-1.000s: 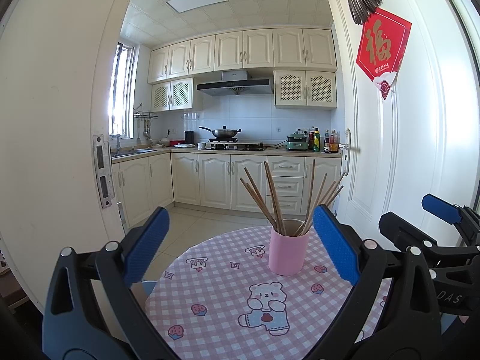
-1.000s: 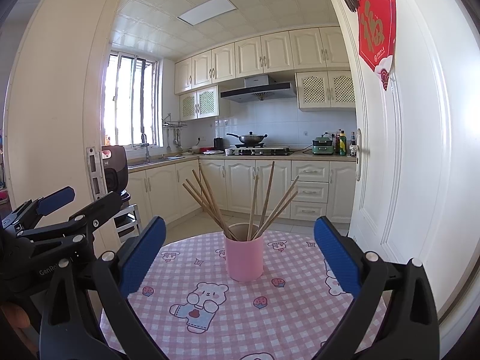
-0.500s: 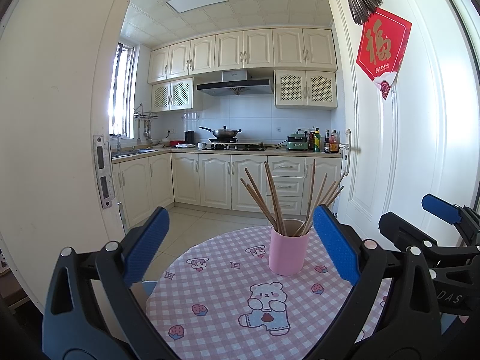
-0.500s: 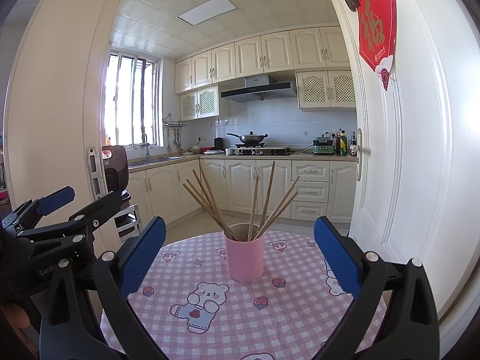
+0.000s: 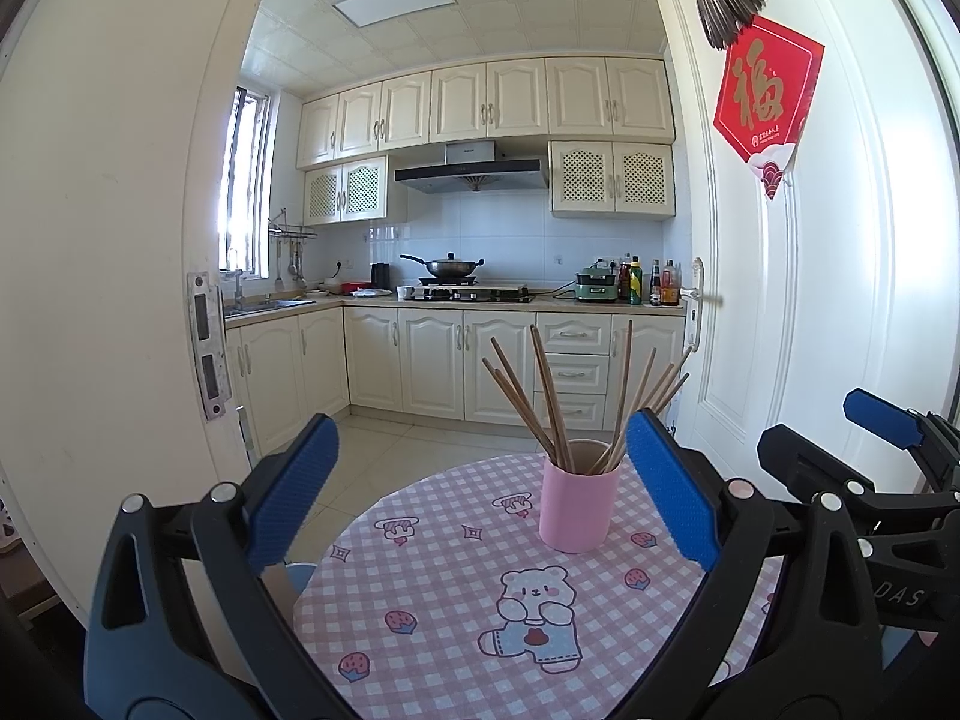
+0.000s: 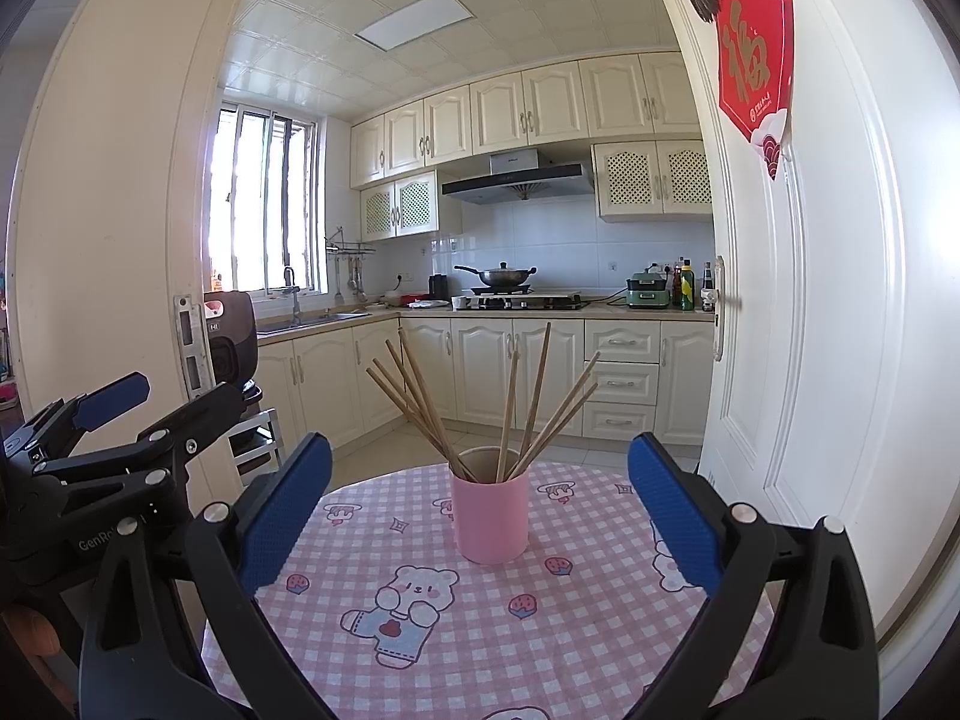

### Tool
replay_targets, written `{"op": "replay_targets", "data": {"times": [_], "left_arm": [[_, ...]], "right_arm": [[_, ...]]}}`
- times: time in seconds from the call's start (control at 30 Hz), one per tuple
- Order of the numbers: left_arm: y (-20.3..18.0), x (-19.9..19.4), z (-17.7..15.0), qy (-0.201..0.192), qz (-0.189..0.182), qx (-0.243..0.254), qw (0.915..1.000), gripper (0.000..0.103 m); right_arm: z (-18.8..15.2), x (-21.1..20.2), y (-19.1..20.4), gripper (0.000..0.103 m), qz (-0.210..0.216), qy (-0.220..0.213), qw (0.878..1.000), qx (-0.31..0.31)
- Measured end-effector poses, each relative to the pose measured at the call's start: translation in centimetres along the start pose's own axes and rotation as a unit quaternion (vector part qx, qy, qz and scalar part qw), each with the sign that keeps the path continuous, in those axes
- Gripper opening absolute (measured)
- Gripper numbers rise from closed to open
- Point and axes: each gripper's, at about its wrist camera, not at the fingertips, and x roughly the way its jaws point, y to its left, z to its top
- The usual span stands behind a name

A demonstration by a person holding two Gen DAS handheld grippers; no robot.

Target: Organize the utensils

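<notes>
A pink cup [image 5: 578,504] [image 6: 490,512] stands upright on a round table with a pink checked cloth [image 5: 456,600] [image 6: 540,630]. Several wooden chopsticks [image 5: 552,402] [image 6: 516,402] stand fanned out in the cup. My left gripper [image 5: 483,480] is open and empty, held above the table's near side with the cup just inside its right finger. My right gripper [image 6: 480,498] is open and empty, with the cup centred beyond its fingers. Each gripper shows at the edge of the other's view, the right one [image 5: 888,456] and the left one [image 6: 102,420].
A white open door [image 5: 810,276] [image 6: 798,276] stands close on the right of the table. A door frame [image 5: 120,240] is on the left. A kitchen with cabinets and a stove [image 5: 474,294] lies behind. A dark appliance [image 6: 231,336] sits at left.
</notes>
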Motion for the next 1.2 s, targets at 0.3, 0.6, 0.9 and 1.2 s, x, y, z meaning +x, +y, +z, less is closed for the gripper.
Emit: {"op": "replay_targets", "data": {"times": [0.3, 0.6, 0.9, 1.2], "left_arm": [[-0.01, 0.03, 0.01, 0.000, 0.000, 0.001, 1.0000, 0.095], [0.17, 0.26, -0.11, 0.004, 0.001, 0.001, 1.0000, 0.095], [0.10, 0.23, -0.24, 0.005, 0.004, 0.007, 1.0000, 0.095], [0.07, 0.70, -0.50, 0.017, -0.001, 0.007, 0.9998, 0.095]], "right_arm": [[-0.05, 0.18, 0.09, 0.095, 0.000, 0.001, 1.000, 0.002], [-0.11, 0.24, 0.22, 0.095, 0.000, 0.002, 1.000, 0.002], [-0.57, 0.33, 0.27, 0.095, 0.000, 0.007, 1.000, 0.007], [-0.92, 0.78, 0.15, 0.095, 0.002, 0.013, 1.000, 0.011]]}}
